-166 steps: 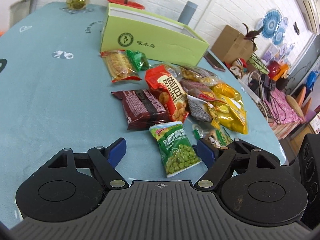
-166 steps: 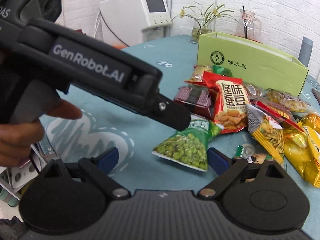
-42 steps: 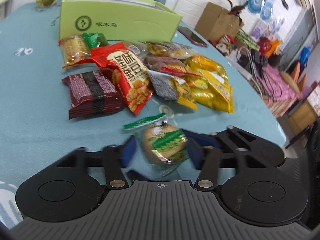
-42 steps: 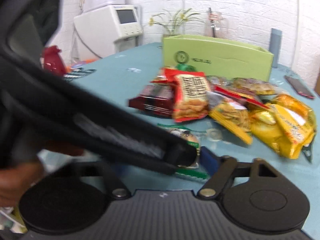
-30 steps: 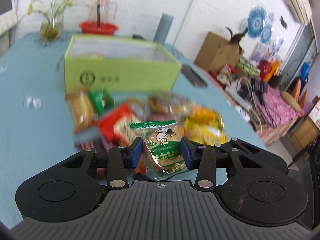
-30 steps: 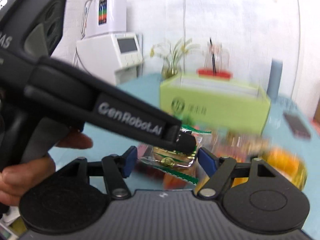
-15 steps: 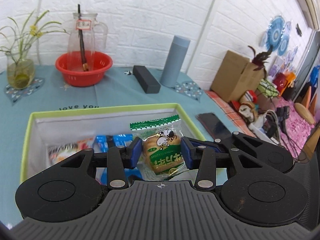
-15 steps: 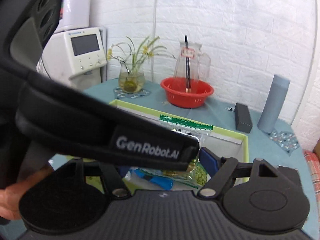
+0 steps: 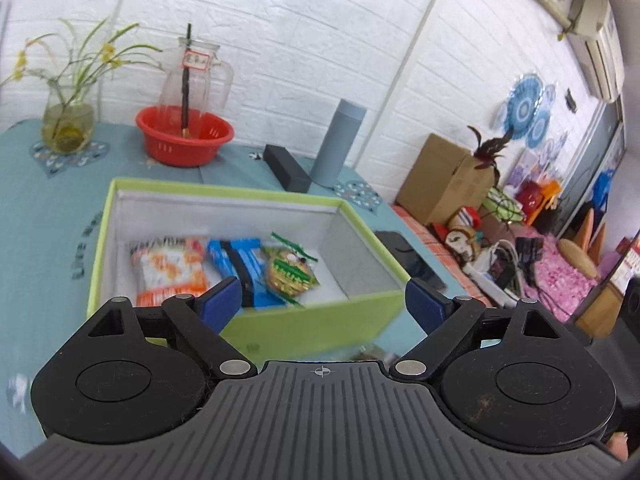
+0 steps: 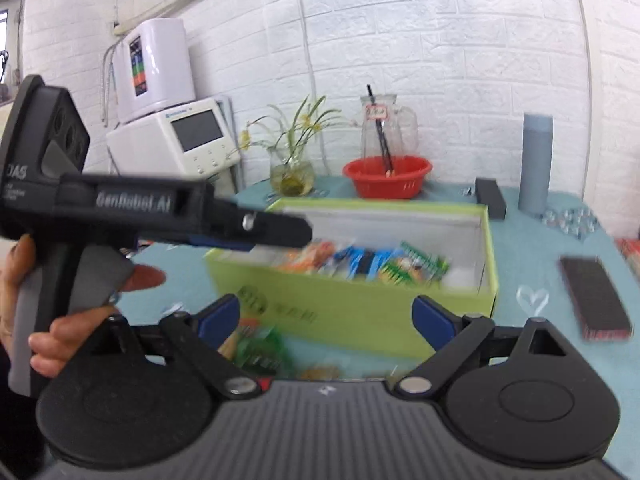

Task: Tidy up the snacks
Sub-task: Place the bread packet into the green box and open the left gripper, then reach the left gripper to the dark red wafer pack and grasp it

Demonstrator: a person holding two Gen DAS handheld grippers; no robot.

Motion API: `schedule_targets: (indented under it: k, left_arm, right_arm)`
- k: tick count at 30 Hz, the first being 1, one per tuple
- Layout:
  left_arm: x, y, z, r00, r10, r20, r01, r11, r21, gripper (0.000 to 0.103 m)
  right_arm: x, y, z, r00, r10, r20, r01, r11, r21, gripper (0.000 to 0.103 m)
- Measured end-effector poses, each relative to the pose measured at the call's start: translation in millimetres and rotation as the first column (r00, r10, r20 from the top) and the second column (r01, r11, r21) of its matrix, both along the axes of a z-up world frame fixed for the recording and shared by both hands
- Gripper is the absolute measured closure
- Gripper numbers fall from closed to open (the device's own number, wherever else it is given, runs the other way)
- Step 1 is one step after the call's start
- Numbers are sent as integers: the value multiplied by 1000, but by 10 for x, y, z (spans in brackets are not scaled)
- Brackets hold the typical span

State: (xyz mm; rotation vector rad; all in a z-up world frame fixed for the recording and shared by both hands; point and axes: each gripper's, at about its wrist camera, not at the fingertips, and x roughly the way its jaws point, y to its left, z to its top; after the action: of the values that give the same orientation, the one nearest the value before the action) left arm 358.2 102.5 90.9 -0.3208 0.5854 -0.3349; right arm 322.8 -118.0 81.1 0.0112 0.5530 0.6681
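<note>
- Blue-padded black left gripper (image 9: pixel 322 304) has just been opening; its jaws stand wide with nothing between them, hanging above the near wall of the lime-green cardboard box (image 9: pixel 304 326).
- Same story for the black right gripper (image 10: pixel 326 314): jaws have just been spreading, nothing in them.
- Green-and-clear plastic biscuit packet (image 9: pixel 289 274) now lies inside the box, touching the blue wrapped snack bars (image 9: pixel 236 258), with an orange-and-white crinkly snack bag (image 9: pixel 168 270) further left.
- Handling guess: these packets look light, soft and crinkly, probably slippery film with crushable stuff inside. I'd pinch by a sealed end or across the middle, gently.
- More loose snacks on the teal tablecloth (image 9: pixel 44 216) in front of the box are mostly cut off by the gripper bodies and smeared; a green packet (image 10: pixel 260 350) shows in the right wrist view, type unreadable.
- Box contents are blurred in the right view too, and the near inside floor is hidden by its wall.
</note>
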Motion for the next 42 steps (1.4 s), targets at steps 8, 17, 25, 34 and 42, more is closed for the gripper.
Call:
schedule_targets:
  k: [8,17,25,34,42]
  left_arm:
    - [-767,-68,-246,994,53,-98,-45,996,77,24]
    - [-1365,414,-634,964,183,-194,-188,982,-8,32]
    - [-1292,461,-833,963,118,-244,-126,992,-14,53]
    - [-1583,529,-920,961,73,-268,-83,996,-26,75]
    - [-1675,523,-896,961,118,-250,-118,993,14,54]
  right_arm:
    - [-760,280,-436,992,72,-103,-76,997,-28,10]
    - [-1362,553,-434,980,178,-86,-175,984,44,10]
    - [-1104,1041,-689,974,155,-166,-168,984,-66,10]
    - [-1433,1269,-704,970,183,-158,-203,972,-122,10]
    - [-1493,1260,-731,972,195,-128,-210,970,-121,10]
